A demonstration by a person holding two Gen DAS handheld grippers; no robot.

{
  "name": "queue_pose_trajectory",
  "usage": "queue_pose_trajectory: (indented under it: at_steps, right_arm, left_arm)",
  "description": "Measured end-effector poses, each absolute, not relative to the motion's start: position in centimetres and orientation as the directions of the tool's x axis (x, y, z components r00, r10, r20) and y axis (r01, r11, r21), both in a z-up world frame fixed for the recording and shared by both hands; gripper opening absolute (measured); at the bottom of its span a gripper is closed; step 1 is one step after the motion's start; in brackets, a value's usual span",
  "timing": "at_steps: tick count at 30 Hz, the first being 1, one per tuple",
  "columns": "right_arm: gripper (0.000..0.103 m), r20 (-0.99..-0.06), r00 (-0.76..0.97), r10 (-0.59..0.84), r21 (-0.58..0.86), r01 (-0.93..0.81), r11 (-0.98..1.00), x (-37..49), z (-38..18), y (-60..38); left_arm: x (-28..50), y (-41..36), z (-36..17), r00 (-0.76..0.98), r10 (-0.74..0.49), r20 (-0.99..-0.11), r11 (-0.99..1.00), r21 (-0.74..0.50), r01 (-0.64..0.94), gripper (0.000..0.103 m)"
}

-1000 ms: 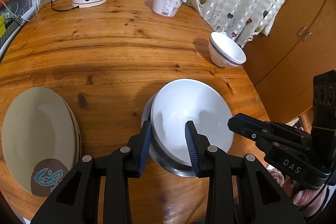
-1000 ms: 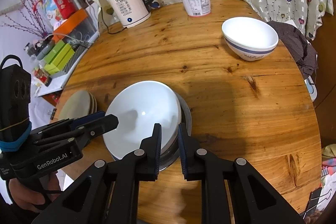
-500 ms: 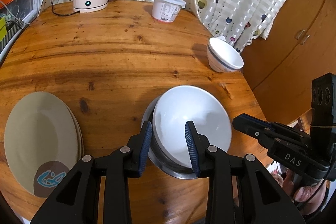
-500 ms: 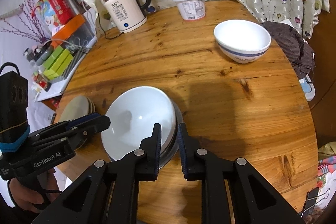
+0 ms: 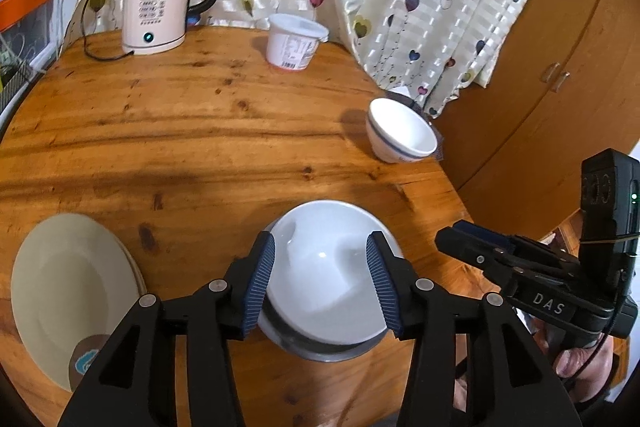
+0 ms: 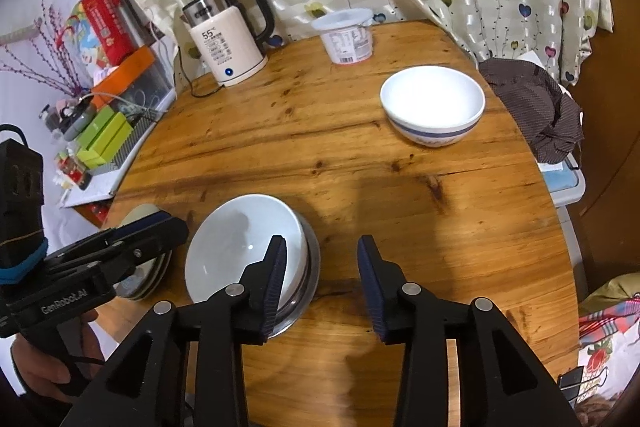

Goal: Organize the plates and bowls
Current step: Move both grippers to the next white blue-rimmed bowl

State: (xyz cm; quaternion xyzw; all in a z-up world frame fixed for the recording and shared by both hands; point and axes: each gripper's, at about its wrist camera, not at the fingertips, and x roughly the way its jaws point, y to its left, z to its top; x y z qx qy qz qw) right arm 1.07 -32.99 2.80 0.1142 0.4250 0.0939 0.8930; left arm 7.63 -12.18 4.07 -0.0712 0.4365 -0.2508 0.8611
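Observation:
A plain white bowl (image 5: 316, 299) (image 6: 232, 251) sits nested in a steel bowl (image 5: 320, 353) (image 6: 311, 279) near the front edge of the round wooden table (image 5: 200, 131). My left gripper (image 5: 320, 253) hovers just over it, jaws opening, the bowl below and between the pads but untouched. My right gripper (image 6: 322, 251) is also opening, one finger above the bowl's right rim and the other over bare wood. A stack of beige plates (image 5: 72, 291) lies to the left. A white bowl with a blue band (image 5: 402, 131) (image 6: 432, 103) stands at the far right.
At the back stand an electric kettle (image 5: 156, 11) (image 6: 228, 39) with its cord and a white tub (image 5: 294, 43) (image 6: 348, 35). A dark cloth (image 6: 536, 107) hangs beside the table's right edge. Wooden cabinets (image 5: 540, 67) and a curtain close the far side.
Both grippers have let go of the white bowl's rim, widened their jaws and lifted a little. The bowl stays nested in the steel bowl.

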Motion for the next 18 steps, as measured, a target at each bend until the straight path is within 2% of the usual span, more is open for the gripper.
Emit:
queue_pose_trajectory:
  at_steps: [18]
  right_arm:
    - [0.037,-0.729,0.645,0.228,0.288,-0.012,0.957,1.2,3.1,-36.0]
  left_arm:
    - [8.8,-15.6,5.4,0.463,-0.515,-0.722,0.838,-0.308,0.451,0.052]
